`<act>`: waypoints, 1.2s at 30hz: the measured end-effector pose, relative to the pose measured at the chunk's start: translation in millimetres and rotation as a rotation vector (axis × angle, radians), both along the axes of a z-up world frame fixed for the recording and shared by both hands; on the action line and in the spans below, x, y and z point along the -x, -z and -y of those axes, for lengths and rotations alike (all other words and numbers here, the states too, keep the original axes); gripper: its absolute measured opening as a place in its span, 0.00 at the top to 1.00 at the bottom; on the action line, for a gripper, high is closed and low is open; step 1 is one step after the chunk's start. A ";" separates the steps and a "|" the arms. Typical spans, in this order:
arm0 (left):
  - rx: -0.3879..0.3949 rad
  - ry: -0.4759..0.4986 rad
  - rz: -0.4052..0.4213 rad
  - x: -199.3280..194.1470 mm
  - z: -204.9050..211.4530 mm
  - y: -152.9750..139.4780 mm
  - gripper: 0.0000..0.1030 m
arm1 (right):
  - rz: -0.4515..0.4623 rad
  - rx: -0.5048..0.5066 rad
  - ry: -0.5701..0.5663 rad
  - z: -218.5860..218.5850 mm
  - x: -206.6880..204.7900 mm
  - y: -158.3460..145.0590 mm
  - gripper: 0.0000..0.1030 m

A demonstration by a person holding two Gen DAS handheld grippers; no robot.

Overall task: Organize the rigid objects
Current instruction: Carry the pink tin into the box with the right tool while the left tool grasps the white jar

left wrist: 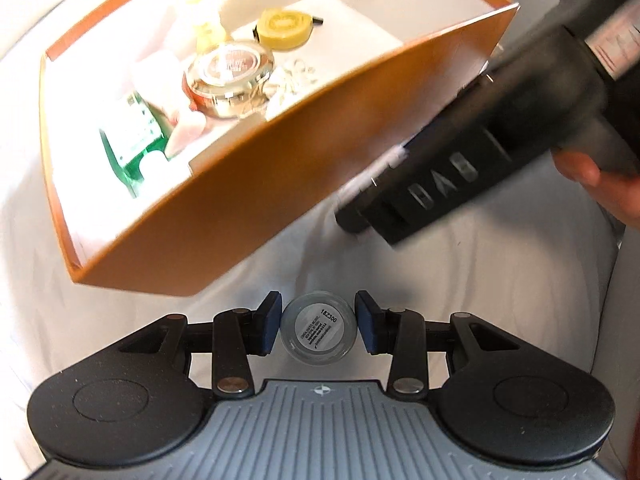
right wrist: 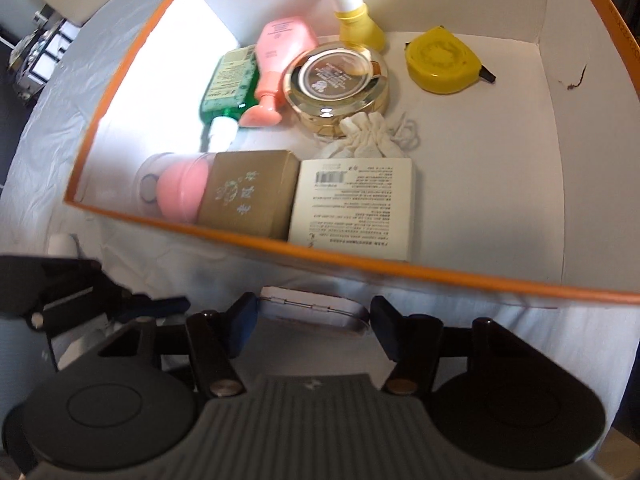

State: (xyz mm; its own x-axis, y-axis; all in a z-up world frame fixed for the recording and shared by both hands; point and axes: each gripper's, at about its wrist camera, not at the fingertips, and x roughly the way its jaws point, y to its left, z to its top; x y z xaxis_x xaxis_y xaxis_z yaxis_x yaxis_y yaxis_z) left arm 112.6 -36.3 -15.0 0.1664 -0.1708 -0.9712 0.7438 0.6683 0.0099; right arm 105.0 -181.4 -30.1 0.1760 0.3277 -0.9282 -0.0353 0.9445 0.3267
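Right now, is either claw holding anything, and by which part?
Left claw: small round jar, pads on opposite sides of its wall. Right claw: a hinged metal tin sits between the pads, but a grip cannot be told.

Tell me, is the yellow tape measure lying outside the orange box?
No, the yellow tape measure lies inside the orange box, on its white floor near the far corner.

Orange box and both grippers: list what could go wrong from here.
1. The left gripper holds a small round jar by its curved sides only; it could slip out.
2. The right gripper has a flat hinged tin between its fingers, contact unclear, so it may drop short of the orange box.
3. The near left of the box is crowded, around the gold carton; a drop there could knock things.
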 end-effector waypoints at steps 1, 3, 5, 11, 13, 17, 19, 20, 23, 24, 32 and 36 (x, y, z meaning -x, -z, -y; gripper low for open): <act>0.008 0.004 0.008 0.5 -0.2 -3.8 0.56 | 0.010 -0.008 -0.018 -0.7 2.6 -3.5 0.40; 0.035 0.012 0.020 3.4 -2.0 -14.3 0.56 | 0.054 -0.018 -0.059 -3.3 9.4 -14.4 0.40; 0.059 0.022 0.042 4.5 -2.5 -26.1 0.56 | 0.123 -0.017 -0.105 -6.2 16.0 -27.7 0.40; 0.099 0.024 0.077 5.9 0.4 -49.5 0.56 | 0.265 -0.061 -0.130 1.4 27.9 -58.0 0.40; 0.114 0.043 0.087 12.2 -0.1 -56.7 0.56 | 0.286 -0.079 -0.128 4.8 29.6 -63.3 0.40; 0.124 0.066 0.086 22.0 -5.2 -61.3 0.56 | 0.330 -0.125 -0.108 14.6 34.1 -76.6 0.40; 0.139 0.064 0.085 8.5 -3.3 -67.0 0.57 | 0.340 -0.164 -0.089 21.8 35.8 -82.8 0.40; 0.149 0.064 0.089 8.3 -4.2 -69.4 0.57 | 0.349 -0.184 -0.082 25.5 37.4 -86.8 0.40; 0.200 0.052 0.079 -0.7 -4.4 -70.4 0.57 | 0.408 -0.212 -0.081 33.0 40.9 -100.3 0.40; 0.221 0.044 0.071 -3.1 -2.2 -71.6 0.57 | 0.421 -0.222 -0.079 36.1 41.0 -105.2 0.40; 0.329 -0.104 0.081 -34.5 -4.3 -84.4 0.60 | 0.454 -0.177 -0.038 65.1 17.4 -138.3 0.40; 0.275 -0.179 0.158 -51.7 5.6 -77.3 0.89 | 0.402 -0.021 -0.173 55.6 -7.5 -141.2 0.40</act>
